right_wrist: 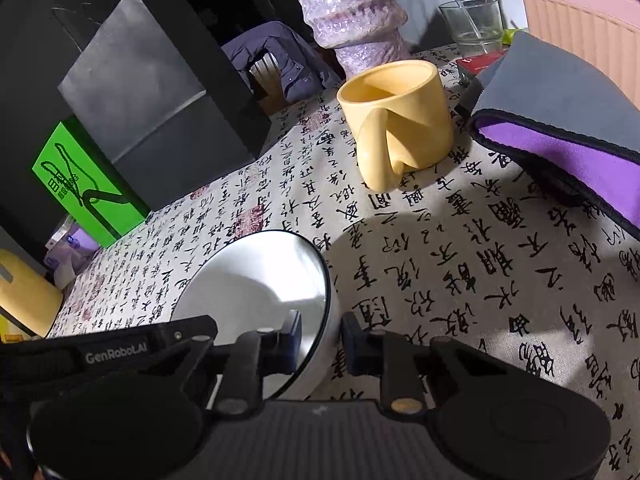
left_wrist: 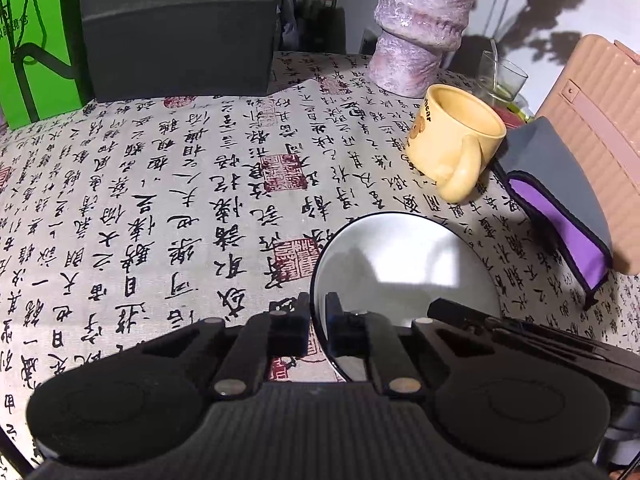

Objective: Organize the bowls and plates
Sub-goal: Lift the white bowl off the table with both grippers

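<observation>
Your surface (left_wrist: 168,184), under its calligraphy-print cloth, is crowded along the far edge: a dark box (left_wrist: 180,28) and a green bag (left_wrist: 36,40) at one end, a lilac textured vase (left_wrist: 424,24) in the middle, a ribbed pink case (left_wrist: 600,120) at the other end with a grey-and-purple pouch (left_wrist: 560,200) leaning against it. Nearer you stands the yellow mug (left_wrist: 452,140), handle toward you, with a drinking glass (left_wrist: 502,76) behind it.

The white bowl (left_wrist: 404,272) with the dark rim sits on the cloth just in front of the mug, and you have it from both sides. The left tongs (left_wrist: 318,320) are pressed together on the near-left rim, one pad outside and one inside. The right tongs (right_wrist: 320,334) straddle the opposite wall, one pad inside the bowl and one outside; they look closed onto the wall, though a sliver of wall shows between the pads, so I judge that grip less sure than the left.

The risks, as I read them:
- Both grips bite only a thin, glossy rim. If you lift unevenly, the bowl can pivot in the pads and slip out.
- If your two hands drift apart or together, you load the rim sideways and one pad may skate off.
- The mug is near the bowl's far side. Swing forward on the lift and you could knock it toward the glass and vase.

Lift straight up, both hands together.
</observation>
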Tool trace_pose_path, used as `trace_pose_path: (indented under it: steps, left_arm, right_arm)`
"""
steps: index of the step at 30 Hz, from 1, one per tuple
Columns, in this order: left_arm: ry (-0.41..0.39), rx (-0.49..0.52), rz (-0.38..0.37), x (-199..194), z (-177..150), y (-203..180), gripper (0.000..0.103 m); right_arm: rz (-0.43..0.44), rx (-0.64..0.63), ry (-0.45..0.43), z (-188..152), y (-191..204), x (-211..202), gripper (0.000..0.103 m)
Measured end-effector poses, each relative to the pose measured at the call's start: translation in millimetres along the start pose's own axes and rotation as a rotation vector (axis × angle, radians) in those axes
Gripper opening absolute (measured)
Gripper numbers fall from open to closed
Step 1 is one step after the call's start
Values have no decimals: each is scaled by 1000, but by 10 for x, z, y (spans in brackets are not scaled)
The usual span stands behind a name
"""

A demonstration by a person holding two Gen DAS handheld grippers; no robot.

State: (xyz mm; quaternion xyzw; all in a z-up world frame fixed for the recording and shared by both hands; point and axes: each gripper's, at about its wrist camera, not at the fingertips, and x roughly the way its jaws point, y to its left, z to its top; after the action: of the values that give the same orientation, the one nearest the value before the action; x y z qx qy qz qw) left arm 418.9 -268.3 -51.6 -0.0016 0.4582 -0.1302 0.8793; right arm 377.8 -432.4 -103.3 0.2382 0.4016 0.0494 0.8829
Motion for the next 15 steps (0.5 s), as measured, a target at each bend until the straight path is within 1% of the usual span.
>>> trace_pose_path:
  steps: [8, 15]
  left_arm:
    - [-17, 9, 13, -20, -23, -24, 8]
    - [-48, 30, 27, -111, -58, -67, 8]
  right_arm:
    - [-4, 5, -10, -23, 8, -16, 20]
    - [-14, 16, -3, -28, 6, 2, 15]
